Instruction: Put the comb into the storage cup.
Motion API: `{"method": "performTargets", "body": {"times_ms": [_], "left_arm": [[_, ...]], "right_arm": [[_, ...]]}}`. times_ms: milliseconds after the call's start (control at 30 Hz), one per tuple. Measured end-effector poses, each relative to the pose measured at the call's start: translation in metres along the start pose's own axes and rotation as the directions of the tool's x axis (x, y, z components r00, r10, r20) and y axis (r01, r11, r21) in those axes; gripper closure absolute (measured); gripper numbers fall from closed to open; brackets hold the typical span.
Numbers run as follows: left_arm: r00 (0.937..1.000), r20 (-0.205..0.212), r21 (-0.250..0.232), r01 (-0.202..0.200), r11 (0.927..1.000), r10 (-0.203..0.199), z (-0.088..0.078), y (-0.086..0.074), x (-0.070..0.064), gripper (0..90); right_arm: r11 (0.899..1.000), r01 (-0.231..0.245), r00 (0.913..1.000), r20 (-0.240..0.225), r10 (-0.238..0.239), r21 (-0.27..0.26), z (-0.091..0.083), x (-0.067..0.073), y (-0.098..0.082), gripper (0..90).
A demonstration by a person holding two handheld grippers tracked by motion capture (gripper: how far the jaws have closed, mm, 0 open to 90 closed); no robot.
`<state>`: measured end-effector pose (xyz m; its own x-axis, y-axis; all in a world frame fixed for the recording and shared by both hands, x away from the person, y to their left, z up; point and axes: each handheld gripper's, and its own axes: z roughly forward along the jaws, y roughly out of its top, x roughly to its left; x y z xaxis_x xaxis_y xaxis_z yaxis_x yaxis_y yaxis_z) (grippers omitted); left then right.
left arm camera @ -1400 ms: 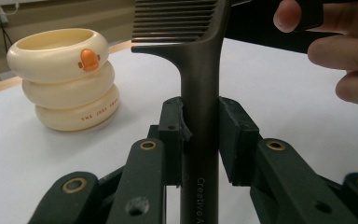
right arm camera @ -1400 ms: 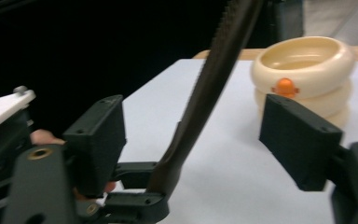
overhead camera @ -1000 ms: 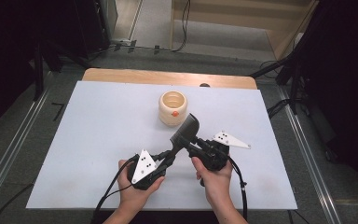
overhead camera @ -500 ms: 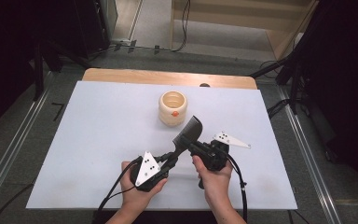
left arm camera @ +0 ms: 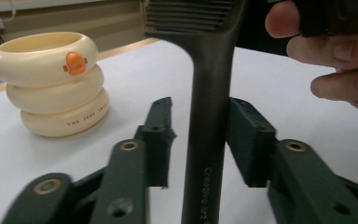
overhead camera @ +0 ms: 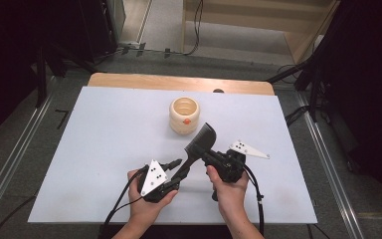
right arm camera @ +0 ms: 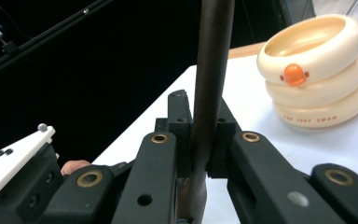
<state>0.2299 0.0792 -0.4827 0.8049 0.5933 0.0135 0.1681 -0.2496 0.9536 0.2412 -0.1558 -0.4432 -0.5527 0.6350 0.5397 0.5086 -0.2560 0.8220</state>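
Observation:
A black comb [overhead camera: 199, 144] slants over the white table, its toothed head toward a cream ring-stacked cup [overhead camera: 184, 115] that has an orange duck bill on its side. My right gripper [overhead camera: 207, 158] is shut on the comb's handle [right arm camera: 209, 84], with both pads pressed against it. My left gripper [overhead camera: 178, 167] is lower on the same handle [left arm camera: 209, 140]. It stands open, one pad [left arm camera: 161, 140] on each side of the handle and a gap showing at the left. The cup [left arm camera: 51, 84] stands upright and empty beyond the comb [right arm camera: 319, 79].
The white table mat [overhead camera: 89, 149] has bare room to the left and right of the hands. A wooden table edge [overhead camera: 179, 82] runs behind it, with dark stands and cables on the floor beyond. Cables trail from both grippers toward the near edge.
The comb's head has shifted a little to the right, and the hands have drifted slightly with it. The cup has not moved.

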Motion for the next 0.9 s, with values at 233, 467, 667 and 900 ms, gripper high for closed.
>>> {"method": "performTargets", "body": {"times_ms": [233, 467, 667, 900], "left_arm": [[0.9979, 0.027, 0.002, 0.058, 0.9983, -0.058, -0.006, 0.002, 0.010, 30.8], [0.9936, 0.006, 0.001, 0.112, 0.9937, -0.112, -0.015, 0.002, 0.022, 8.1], [0.9930, -0.012, -0.006, 0.118, 0.9930, -0.118, -0.027, 0.003, 0.032, 0.0], [0.9913, -0.035, -0.019, 0.126, 0.9918, -0.127, -0.046, -0.002, 0.046, 0.0]], "right_arm": [[0.999, 0.039, 0.9992, 0.009, -0.039, -0.030, -0.004, -0.002, 0.003, 81.6], [0.995, 0.093, 0.9955, 0.024, -0.091, -0.044, -0.006, -0.004, 0.005, 81.6], [0.991, 0.125, 0.9912, 0.048, -0.124, -0.039, -0.005, -0.005, 0.006, 81.6], [0.985, 0.168, 0.9845, 0.056, -0.166, -0.034, -0.004, -0.005, 0.007, 81.6]]}}
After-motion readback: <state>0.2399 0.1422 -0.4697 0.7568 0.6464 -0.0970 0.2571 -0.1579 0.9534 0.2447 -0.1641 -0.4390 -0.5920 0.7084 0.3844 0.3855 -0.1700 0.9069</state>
